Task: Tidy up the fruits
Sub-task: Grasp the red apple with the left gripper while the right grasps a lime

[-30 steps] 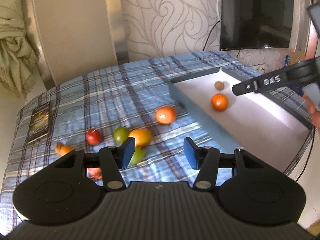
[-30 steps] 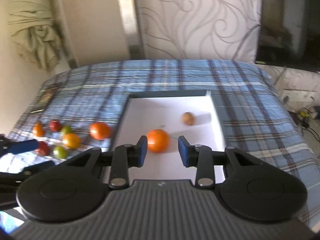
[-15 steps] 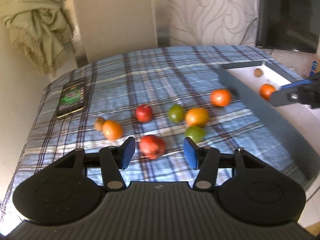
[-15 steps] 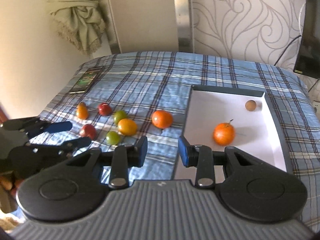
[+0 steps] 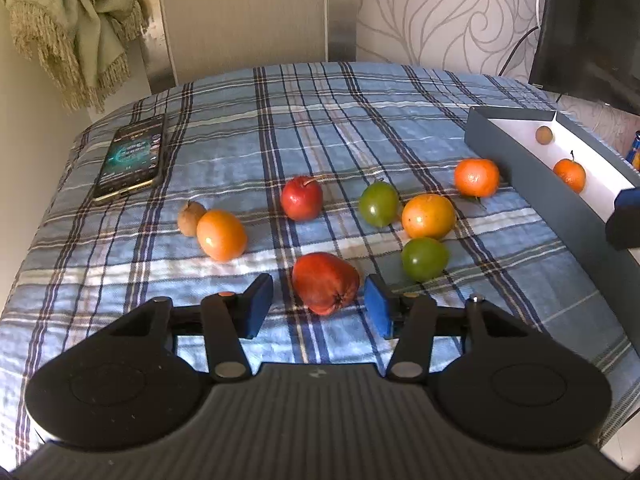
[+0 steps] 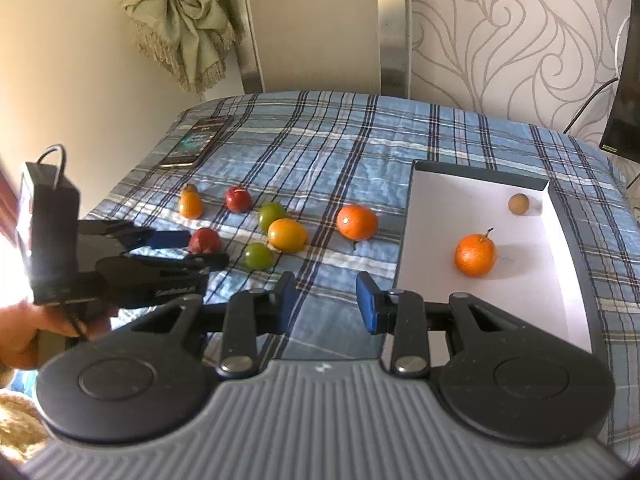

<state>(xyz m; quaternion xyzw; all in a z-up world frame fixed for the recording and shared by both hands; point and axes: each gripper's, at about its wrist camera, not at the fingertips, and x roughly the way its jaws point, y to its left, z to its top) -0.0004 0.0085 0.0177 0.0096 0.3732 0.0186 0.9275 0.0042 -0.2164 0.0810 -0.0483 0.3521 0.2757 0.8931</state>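
Several fruits lie on the blue plaid cloth (image 5: 340, 120). My left gripper (image 5: 318, 307) is open, its blue pads on either side of a red rose apple (image 5: 325, 282), not touching it; the gripper also shows in the right wrist view (image 6: 200, 246). Beyond lie two green fruits (image 5: 379, 203) (image 5: 425, 258), a yellow-orange fruit (image 5: 428, 216), a small red apple (image 5: 301, 198), an orange fruit (image 5: 221, 234) and a mandarin (image 5: 476, 177). My right gripper (image 6: 326, 302) is open and empty, above the cloth beside the tray (image 6: 476, 170), which holds an orange (image 6: 475, 255) and a small brown fruit (image 6: 519, 203).
A phone (image 5: 132, 158) lies at the cloth's far left. A small brown fruit (image 5: 190, 218) touches the orange fruit. The grey-walled tray (image 5: 520, 156) stands at the right. A television (image 5: 592, 28) hangs at the far right; a towel (image 5: 72, 20) hangs at the back left.
My left gripper has swung left from the tray toward the loose fruits and closed in around the red rose apple. My right gripper has drawn back from over the tray to its left side.
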